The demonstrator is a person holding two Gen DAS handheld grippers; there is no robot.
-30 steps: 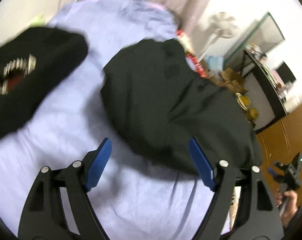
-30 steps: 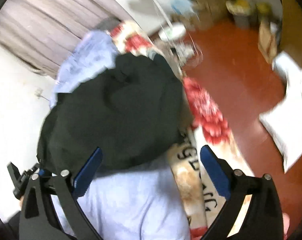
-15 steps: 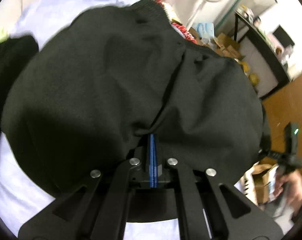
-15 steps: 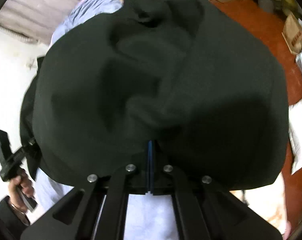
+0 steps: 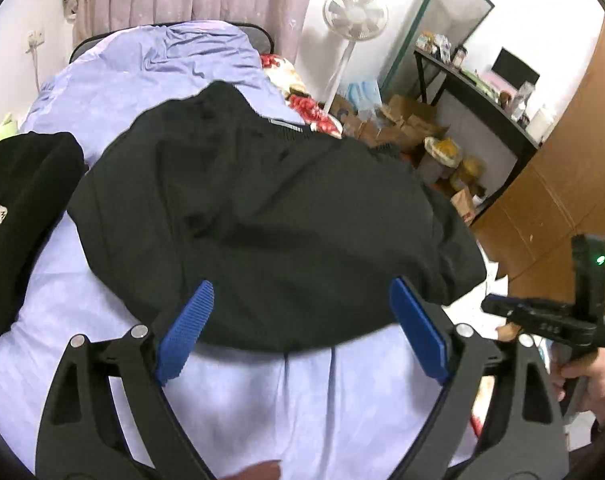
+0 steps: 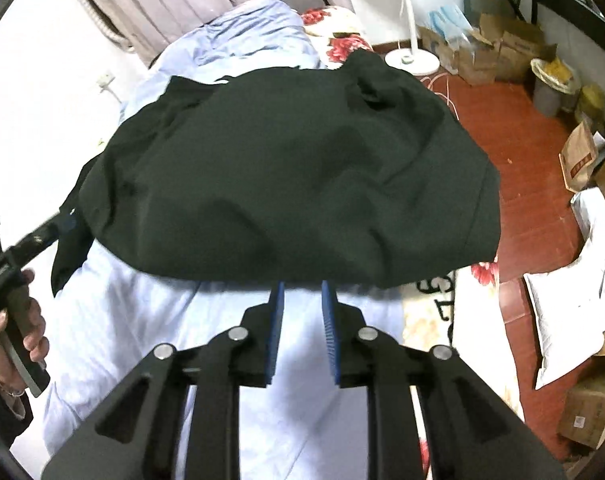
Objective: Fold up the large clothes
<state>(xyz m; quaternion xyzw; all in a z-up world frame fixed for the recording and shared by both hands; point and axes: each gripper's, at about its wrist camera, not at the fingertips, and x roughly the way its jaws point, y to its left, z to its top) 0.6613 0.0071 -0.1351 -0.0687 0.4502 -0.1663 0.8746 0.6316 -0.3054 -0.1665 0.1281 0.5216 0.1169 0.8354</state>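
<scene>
The black garment [image 5: 262, 216] is lying spread in a loose mound on the lavender bed sheet [image 5: 114, 88], its ribbed collar with a small label at the far end, toward the curtain. Half a second ago both grippers were clenched on its near hem and the cloth was filling each view; now the hem is lying free on the sheet and the cloth is sitting further away. The left gripper [image 5: 302, 332] is standing released, its jaws having just been opening wide, with the garment's near edge showing between the blue pads [image 5: 186, 332] but not pressed by them. The right gripper [image 6: 302, 320] is parting too, its jaws having just been opening to a narrow gap, with only sheet between the pads [image 6: 276, 332] and the hem just beyond their tips. A second black garment [image 5: 22, 208] with a white printed motif is resting at the left side of the bed, touching the first. Its print is too small to read. A floral blanket [image 6: 434, 304] along the bed's right edge is bearing dark letters, partly hidden and not legible. A white fan [image 5: 354, 12] is standing beyond the bed.
</scene>
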